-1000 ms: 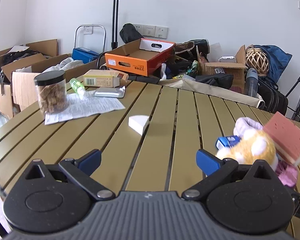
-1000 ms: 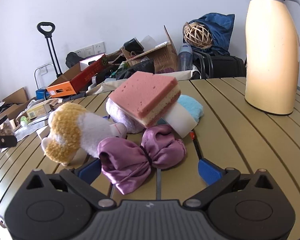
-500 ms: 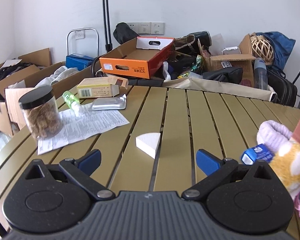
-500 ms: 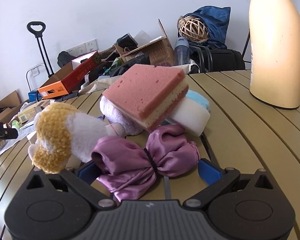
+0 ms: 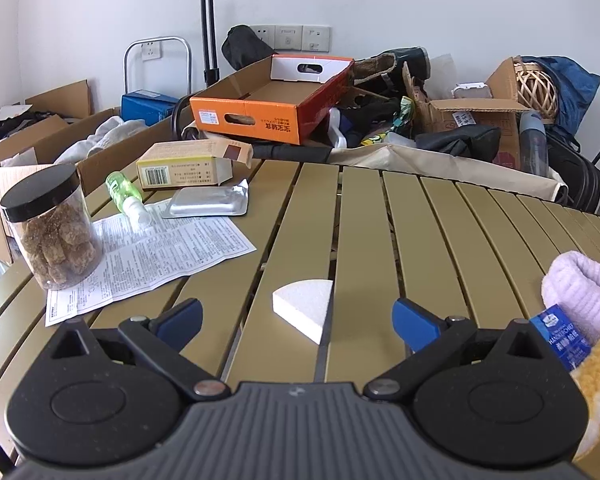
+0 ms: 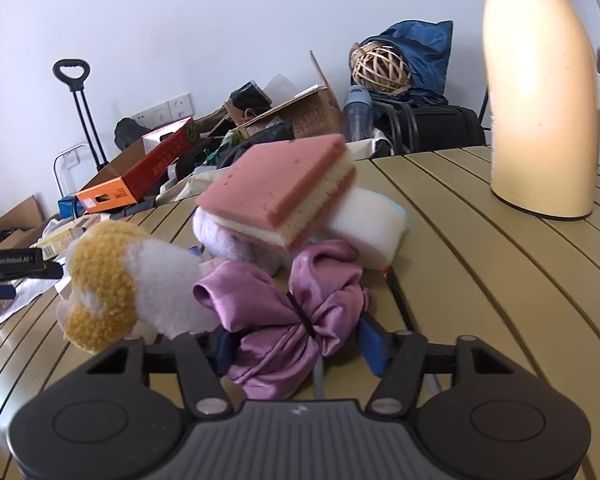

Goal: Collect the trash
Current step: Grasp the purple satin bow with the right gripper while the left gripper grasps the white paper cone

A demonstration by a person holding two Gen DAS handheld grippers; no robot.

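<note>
Both claws point down at a slatted olive-green table (image 5: 364, 216). Seen from its own camera, the left gripper (image 5: 296, 316) is released, its blue-tipped fingers (image 5: 180, 318) spread wide with nothing pressed between them; a white wedge-shaped piece of foam (image 5: 304, 308) lies on the slats between the tips, touching neither. Ahead and to that claw's left sit a printed paper leaflet (image 5: 156, 256), a clear jar with a black lid (image 5: 48, 232) holding brown chunks, a small green bottle (image 5: 124, 194), a silver foil blister pack (image 5: 208, 204) and a yellowish cardboard carton (image 5: 184, 166). At its right edge a lilac knitted item (image 5: 576, 296) and a blue tissue packet (image 5: 560, 336) peek in.

Only the right wrist view shows that pile whole. The right gripper (image 6: 296, 344) is closing its jaws around a shiny purple satin bow (image 6: 288, 312), which bunches between the blue fingers (image 6: 370, 344); whether the pads press on the fabric yet cannot be told. Just beyond the bow rest a yellow-and-white plush toy (image 6: 128, 284), a tilted pink-and-cream layered sponge (image 6: 276, 188) and a white foam block (image 6: 366, 228). Farther off to the right stands a tall cream thermos jug (image 6: 540, 100). The left claw's black side shows at that view's left edge.
</note>
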